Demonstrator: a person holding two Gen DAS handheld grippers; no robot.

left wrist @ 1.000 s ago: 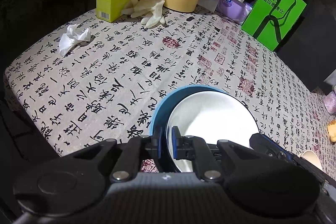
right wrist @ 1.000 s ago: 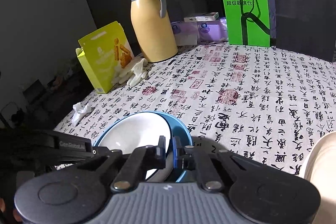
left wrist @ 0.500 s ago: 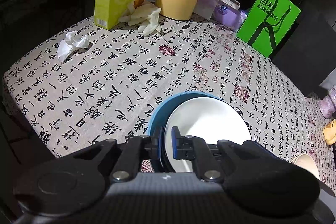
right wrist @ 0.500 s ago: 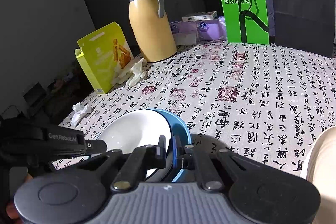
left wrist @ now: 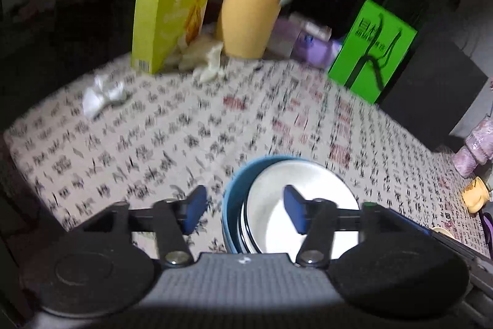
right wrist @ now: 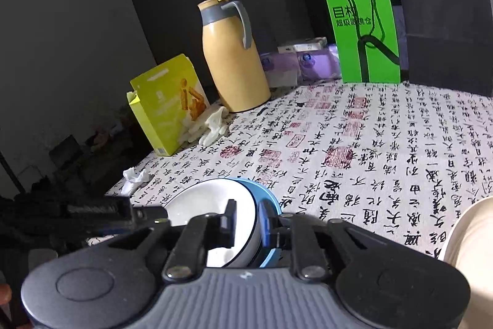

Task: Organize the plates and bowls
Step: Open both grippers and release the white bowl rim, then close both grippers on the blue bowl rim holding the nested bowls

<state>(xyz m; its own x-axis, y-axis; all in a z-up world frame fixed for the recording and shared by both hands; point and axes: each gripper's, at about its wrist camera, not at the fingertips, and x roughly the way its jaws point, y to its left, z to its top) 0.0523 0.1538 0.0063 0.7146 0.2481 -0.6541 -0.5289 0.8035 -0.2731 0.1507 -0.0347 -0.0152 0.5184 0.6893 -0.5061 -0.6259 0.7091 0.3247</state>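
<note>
stack: white bowl (left wrist: 295, 205) nested in blue bowl (left wrist: 229, 205), on table (left wrist: 154, 137) between both claws | left claw (left wrist: 245, 210) opening, rims between jaws, untouched | right claw (right wrist: 246, 224) opening, pads off rims | left: cream bowl (right wrist: 471, 236) right of right claw, unstacked

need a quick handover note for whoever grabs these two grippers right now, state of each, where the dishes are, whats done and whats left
Left gripper: jaws opening, pads clear of the dishes, with the near rims between them.
Right gripper: jaws opening, with the far rims of both bowls between its pads; contact is hard to judge.
Dishes: the white bowl sits nested inside the blue bowl on the patterned tablecloth. A cream dish lies at the right edge.
Done: those two bowls are stacked.
Left: back both grippers off, then probably deal with the cream dish.
</note>
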